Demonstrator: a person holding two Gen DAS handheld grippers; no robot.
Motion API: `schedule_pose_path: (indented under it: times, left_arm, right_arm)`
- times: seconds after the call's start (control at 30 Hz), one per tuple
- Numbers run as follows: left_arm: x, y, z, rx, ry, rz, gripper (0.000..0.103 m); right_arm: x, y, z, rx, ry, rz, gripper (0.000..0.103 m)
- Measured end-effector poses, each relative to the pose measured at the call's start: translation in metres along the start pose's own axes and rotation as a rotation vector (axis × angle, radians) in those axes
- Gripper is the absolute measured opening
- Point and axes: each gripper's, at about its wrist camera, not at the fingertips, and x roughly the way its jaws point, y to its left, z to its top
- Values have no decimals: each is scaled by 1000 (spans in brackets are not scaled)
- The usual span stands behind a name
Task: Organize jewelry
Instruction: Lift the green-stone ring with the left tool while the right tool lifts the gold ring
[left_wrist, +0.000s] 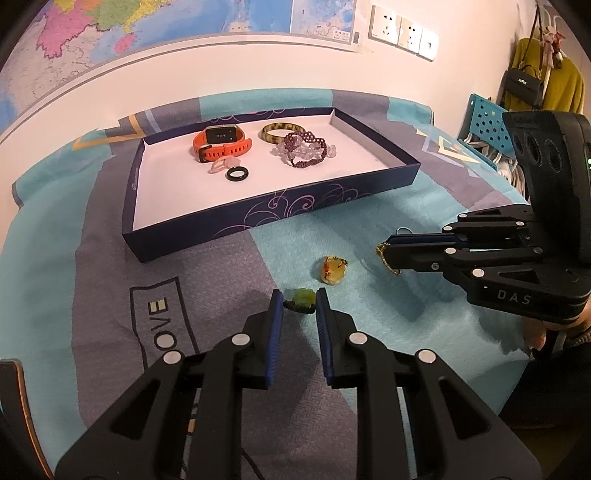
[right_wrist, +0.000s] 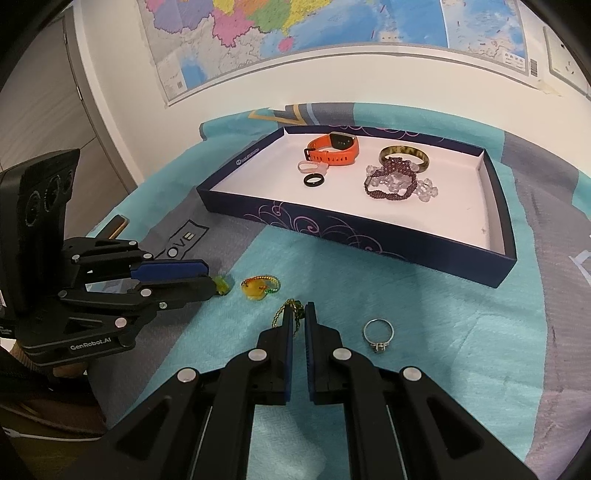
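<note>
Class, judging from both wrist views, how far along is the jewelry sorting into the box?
Done: the orange watch, black ring, bangle and beaded bracelets lie in the box. In hand: the left gripper clamps the green pendant; the right gripper pinches the gold chain. Left: the yellow pendant and silver ring on the cloth.

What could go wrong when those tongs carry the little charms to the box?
The green charm is tiny between the left tongs, so it might slip out. The right tongs seem to pinch only the gold chain, which could slide free. The silver ring lies close by and could get bumped.
</note>
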Motion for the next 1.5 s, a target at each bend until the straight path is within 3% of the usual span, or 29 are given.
schedule_pose_path:
  times: [1.5]
  left_arm:
    - [-15, 6, 6, -37, -61, -27, 19]
  right_arm:
    - [-13, -7, 12, 11, -51, -3, 5]
